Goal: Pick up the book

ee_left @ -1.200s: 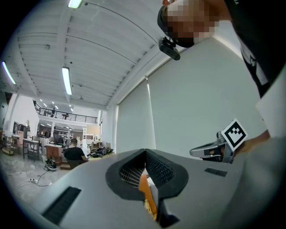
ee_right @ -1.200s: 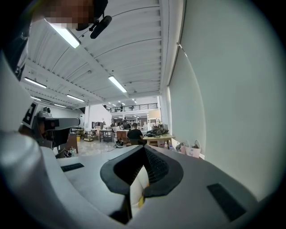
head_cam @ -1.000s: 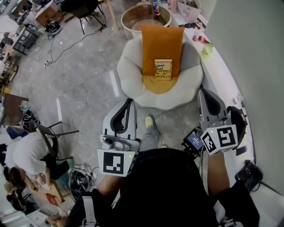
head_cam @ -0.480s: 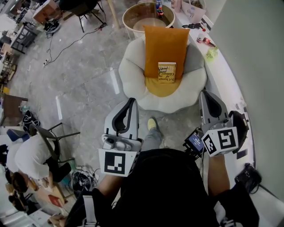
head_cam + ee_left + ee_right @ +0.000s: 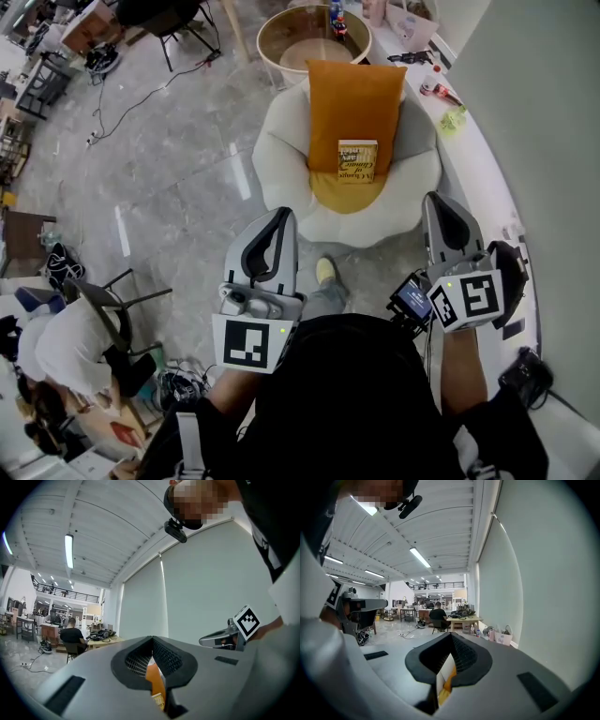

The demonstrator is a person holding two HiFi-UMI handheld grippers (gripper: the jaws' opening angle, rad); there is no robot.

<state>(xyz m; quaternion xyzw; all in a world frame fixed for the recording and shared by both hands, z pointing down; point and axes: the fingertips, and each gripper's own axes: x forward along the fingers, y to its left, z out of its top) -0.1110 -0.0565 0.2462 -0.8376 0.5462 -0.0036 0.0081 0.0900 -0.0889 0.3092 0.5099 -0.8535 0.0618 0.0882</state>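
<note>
Book (image 5: 357, 161): is leaning face-out on the cushion (image 5: 354, 98) at the chair's (image 5: 281, 159) back edge, likely propped for easy grabbing; left gripper (image 5: 277, 221) and right gripper (image 5: 441, 208) are hovering clenched, empty, well short of it.

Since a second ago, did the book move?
No. The book sits at the same spot low on the orange cushion; only the view shifted.
</note>
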